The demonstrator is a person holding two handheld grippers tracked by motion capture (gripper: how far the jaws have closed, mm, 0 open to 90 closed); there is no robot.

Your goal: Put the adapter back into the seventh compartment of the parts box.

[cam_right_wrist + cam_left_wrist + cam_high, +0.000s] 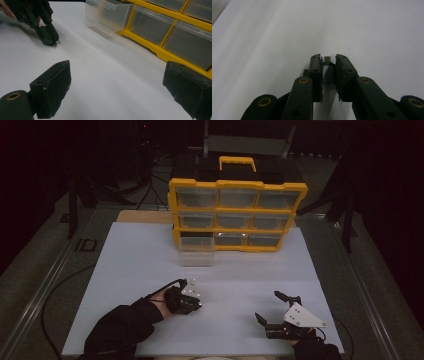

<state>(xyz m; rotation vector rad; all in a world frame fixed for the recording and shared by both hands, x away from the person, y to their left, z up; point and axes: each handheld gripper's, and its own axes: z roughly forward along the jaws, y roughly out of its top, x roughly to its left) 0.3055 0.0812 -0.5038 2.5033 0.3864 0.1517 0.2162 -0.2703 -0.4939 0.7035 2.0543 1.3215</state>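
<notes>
My left gripper (pixel 196 307) points down at the white sheet (pixel 150 265), near the front and left of centre. In the left gripper view its jaws (pixel 328 60) are shut on a small part (pixel 327 73) with a pale bluish body and a metal end, held right at the sheet. My right gripper (pixel 268 306) rests at the front right, open wide with nothing between its pads (pixel 53 87). In the right gripper view the left gripper (pixel 50 37) stands tip-down on the sheet at the upper left.
A yellow organizer (pixel 237 184) with clear drawers stands at the back of the sheet. Its bottom-left drawer (pixel 196 251) is pulled out toward me, and the same drawer (pixel 110 15) appears in the right gripper view. Cables trail off the table's left side.
</notes>
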